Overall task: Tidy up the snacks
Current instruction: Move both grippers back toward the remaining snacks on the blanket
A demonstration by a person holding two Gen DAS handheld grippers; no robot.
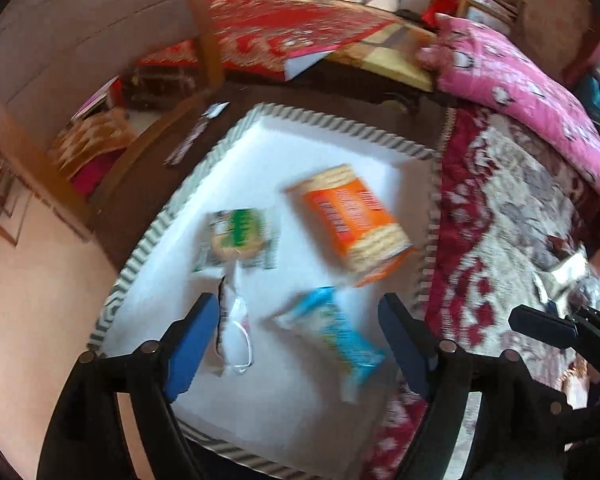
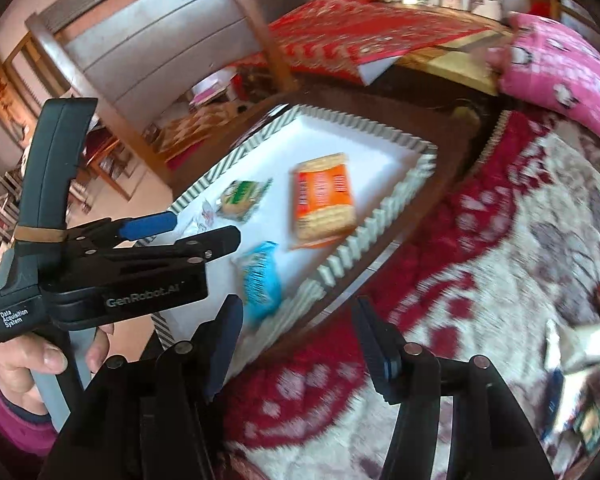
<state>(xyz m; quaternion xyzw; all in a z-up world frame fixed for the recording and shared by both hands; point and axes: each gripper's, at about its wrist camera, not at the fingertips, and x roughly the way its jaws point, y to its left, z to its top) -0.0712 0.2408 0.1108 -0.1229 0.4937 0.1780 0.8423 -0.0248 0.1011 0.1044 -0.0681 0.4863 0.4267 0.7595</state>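
White tray [image 1: 308,136] with ribbed rim holds an orange cracker pack [image 1: 350,220], green packet [image 1: 240,236] and blue packet [image 1: 332,336]; far half bare; left hand-held gripper [image 1: 300,340] and right hand-held gripper [image 2: 300,344] both released, empty.

Motion blur smears the print on the orange cracker pack [image 1: 350,222], green packet [image 1: 238,236] and blue packet [image 1: 332,336], leaving labels unreadable. At four o'clock in the right wrist view, a pile of packets [image 2: 580,376] is blurred and cut by the edge.
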